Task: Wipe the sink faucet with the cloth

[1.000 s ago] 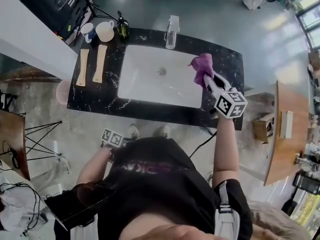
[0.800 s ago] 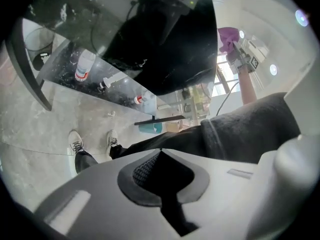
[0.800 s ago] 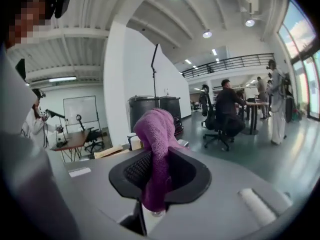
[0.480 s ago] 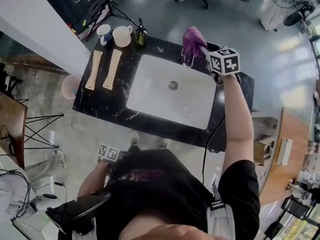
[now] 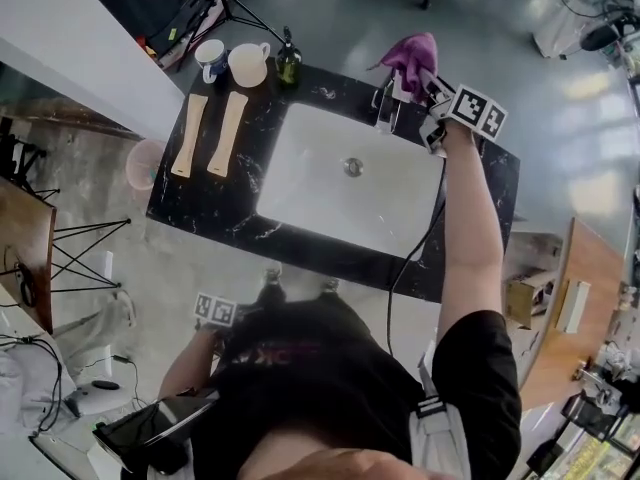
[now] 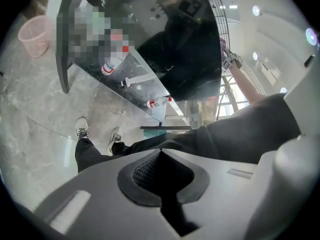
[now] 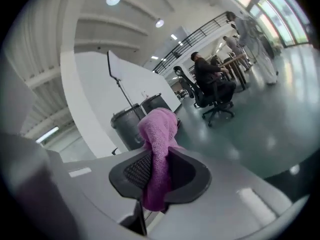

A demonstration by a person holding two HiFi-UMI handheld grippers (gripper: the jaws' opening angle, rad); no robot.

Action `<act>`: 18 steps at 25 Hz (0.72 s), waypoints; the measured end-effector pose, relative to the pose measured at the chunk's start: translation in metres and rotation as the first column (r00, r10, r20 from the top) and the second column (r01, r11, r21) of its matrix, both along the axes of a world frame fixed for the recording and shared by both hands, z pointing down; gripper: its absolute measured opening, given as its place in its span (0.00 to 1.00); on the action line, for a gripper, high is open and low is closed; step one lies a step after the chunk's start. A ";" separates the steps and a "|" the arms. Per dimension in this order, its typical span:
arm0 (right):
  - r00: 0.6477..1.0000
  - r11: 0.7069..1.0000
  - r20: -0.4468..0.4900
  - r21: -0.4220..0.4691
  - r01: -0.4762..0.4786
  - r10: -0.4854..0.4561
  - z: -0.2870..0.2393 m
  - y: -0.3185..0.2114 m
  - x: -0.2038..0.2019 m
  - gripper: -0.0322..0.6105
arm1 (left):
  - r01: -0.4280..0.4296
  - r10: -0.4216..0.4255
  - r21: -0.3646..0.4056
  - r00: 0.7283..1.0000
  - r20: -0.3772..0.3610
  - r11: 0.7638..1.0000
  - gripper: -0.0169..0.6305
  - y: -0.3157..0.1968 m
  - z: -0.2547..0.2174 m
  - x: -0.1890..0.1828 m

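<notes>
Purple cloth [image 5: 412,58] clamped in right tongs [image 7: 157,156], held just beside faucet [image 5: 386,108]; contact unclear. Empty left tongs [image 6: 160,151] together. Wiping seemingly yet to start.

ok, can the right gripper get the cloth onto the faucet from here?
Probably yes: the right gripper, shut on the purple cloth, sits right beside the faucet, nothing visibly between them.
</notes>
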State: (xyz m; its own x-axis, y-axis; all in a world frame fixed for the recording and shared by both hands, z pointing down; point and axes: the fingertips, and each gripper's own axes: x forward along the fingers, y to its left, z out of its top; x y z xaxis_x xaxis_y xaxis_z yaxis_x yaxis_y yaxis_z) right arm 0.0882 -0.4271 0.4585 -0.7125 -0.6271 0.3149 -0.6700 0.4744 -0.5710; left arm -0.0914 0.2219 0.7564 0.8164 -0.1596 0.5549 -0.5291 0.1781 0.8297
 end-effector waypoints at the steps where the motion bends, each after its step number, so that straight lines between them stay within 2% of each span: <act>1: 0.998 1.000 0.068 -0.014 -0.008 0.009 0.002 0.006 0.002 0.18 | -0.007 0.007 -0.003 1.000 -0.001 1.000 0.03 0.000 0.001 0.000; 3: 0.985 0.999 0.171 -0.041 -0.016 0.023 0.007 0.023 0.006 0.18 | -0.027 0.027 -0.010 1.000 -0.004 1.000 0.03 0.001 0.003 0.000; 7: 0.968 0.996 0.247 -0.089 -0.022 0.043 0.028 0.066 0.015 0.18 | -0.068 0.068 -0.012 0.998 -0.012 0.998 0.03 -0.001 0.004 0.004; 11: 0.973 0.993 0.232 -0.110 0.043 -0.016 0.052 0.112 0.004 0.18 | -0.094 0.094 -0.013 0.996 -0.011 0.996 0.03 -0.002 0.005 0.007; 13: 0.970 0.993 0.230 -0.065 0.102 -0.084 0.053 0.127 -0.006 0.18 | -0.094 0.094 -0.013 0.996 -0.008 0.995 0.03 -0.001 0.006 0.008; 15: 0.958 0.991 0.263 -0.035 0.126 -0.112 0.049 0.130 -0.012 0.18 | -0.089 0.089 -0.014 0.996 -0.006 0.996 0.03 0.000 0.006 0.009; 17: 0.953 0.993 0.295 -0.066 0.096 -0.072 0.053 0.122 -0.008 0.18 | -0.082 0.082 -0.021 0.997 -0.005 0.996 0.03 0.002 0.006 0.010; 18: 0.953 0.992 0.301 -0.118 0.053 -0.015 0.061 0.115 -0.002 0.18 | -0.076 0.076 -0.025 0.997 -0.004 0.997 0.03 0.004 0.006 0.011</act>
